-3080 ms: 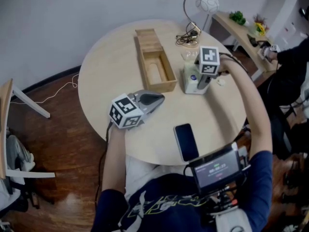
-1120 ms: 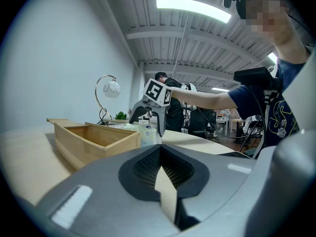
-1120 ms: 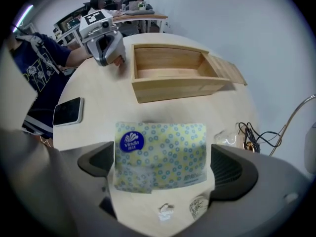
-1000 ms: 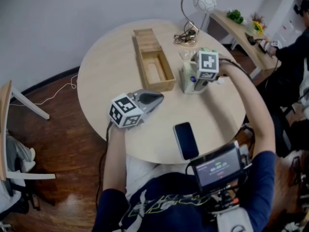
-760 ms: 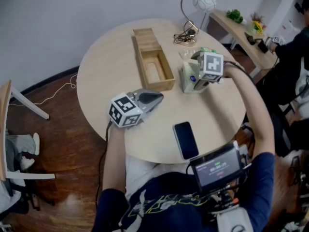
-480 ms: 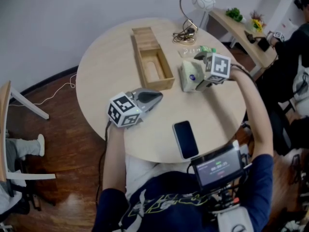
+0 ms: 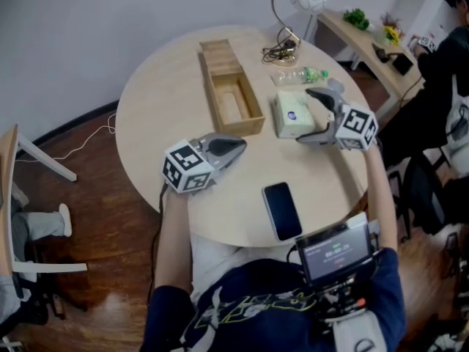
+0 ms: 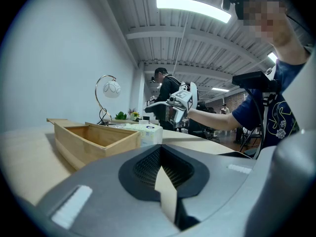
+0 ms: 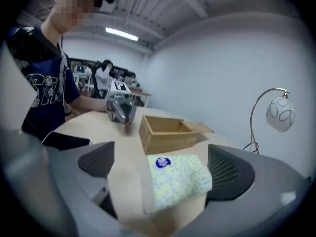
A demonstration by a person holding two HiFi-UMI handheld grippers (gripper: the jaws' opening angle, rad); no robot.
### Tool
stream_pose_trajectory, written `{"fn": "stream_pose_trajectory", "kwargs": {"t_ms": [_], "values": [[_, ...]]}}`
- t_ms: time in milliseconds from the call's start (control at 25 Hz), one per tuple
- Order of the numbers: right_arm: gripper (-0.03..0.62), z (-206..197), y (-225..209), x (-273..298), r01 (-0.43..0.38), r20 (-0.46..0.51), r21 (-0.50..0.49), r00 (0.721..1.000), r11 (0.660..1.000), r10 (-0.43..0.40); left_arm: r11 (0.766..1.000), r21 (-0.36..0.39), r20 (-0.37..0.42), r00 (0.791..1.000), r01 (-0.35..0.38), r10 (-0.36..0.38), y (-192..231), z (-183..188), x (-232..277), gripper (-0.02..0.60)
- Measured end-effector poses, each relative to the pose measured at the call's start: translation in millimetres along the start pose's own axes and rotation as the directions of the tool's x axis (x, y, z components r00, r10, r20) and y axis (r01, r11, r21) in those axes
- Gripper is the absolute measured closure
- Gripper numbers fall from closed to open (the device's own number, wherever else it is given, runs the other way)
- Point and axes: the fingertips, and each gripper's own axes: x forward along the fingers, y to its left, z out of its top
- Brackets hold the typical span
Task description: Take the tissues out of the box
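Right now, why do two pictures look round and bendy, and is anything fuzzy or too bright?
Left gripper view: a wide lens bends it into a circle with dark corners, and the ceiling light glares white. Right gripper view: same round bending; the tissue pack looks soft. Head view: sharp, even light, faint shadows on the table.

A pale, matt wood-grain tabletop (image 7: 146, 108) carries an unvarnished light-wood box (image 7: 233, 97), a tissue pack (image 7: 290, 110) in soft, faintly shiny printed plastic wrap, and a phone (image 7: 282, 211) faced in glossy black glass. The left gripper (image 7: 242, 147) and right gripper (image 7: 303, 116) wear smooth, matt grey plastic shells, with mesh-textured black pads (image 9: 229, 169) lining the jaws. The lamp (image 7: 278, 9) stem is polished metal; the floor (image 7: 95, 218) is dark, glossy wood.
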Motion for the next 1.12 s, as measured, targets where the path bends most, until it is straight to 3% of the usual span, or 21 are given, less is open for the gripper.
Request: {"fn": "stream_pose_trajectory", "kwargs": {"t_ms": [80,200,320,400,560,680,760,1120], "values": [[0.037,20.8,16.8,-9.4,0.019,0.209,-0.018,0.978,1.000,-0.015,1.000,0.000,0.001,1.000,0.001,-0.001,-0.2,0.3,0.0,0.577],[0.180,54.6,41.5,-25.2,0.012,0.438,0.056,0.898,0.998,-0.035,1.000,0.000,0.004,1.000,-0.001,0.001,0.3,1.0,0.3,0.577],[0.197,68.6,58.1,-35.9,-0.137,0.610,0.206,0.792,0.969,-0.018,1.000,-0.001,-0.001,1.000,-0.003,0.003,0.3,1.1,-0.4,0.577],[0.207,70.4,70.5,-36.0,-0.220,0.663,0.235,0.748,0.947,0.009,1.000,0.000,-0.002,1.000,-0.002,0.002,-0.9,1.3,0.4,0.577],[0.321,68.6,87.2,-25.7,-0.259,0.672,0.198,0.738,0.945,0.062,1.000,-0.004,0.000,1.000,-0.007,0.007,-0.2,1.8,-1.0,0.577],[0.431,66.3,84.6,-26.7,-0.257,0.706,0.231,0.708,0.938,0.020,1.000,-0.008,0.002,1.000,-0.011,0.011,1.0,2.8,-1.0,0.577],[0.487,61.8,83.2,-27.1,-0.247,0.706,0.252,0.708,0.936,-0.003,1.000,-0.005,0.003,1.000,-0.007,0.007,0.7,3.1,-0.7,0.577],[0.594,51.7,83.1,-26.4,-0.249,0.701,0.288,0.712,0.925,-0.026,1.000,-0.002,0.001,1.000,-0.007,0.007,0.8,2.2,-0.1,0.577]]}}
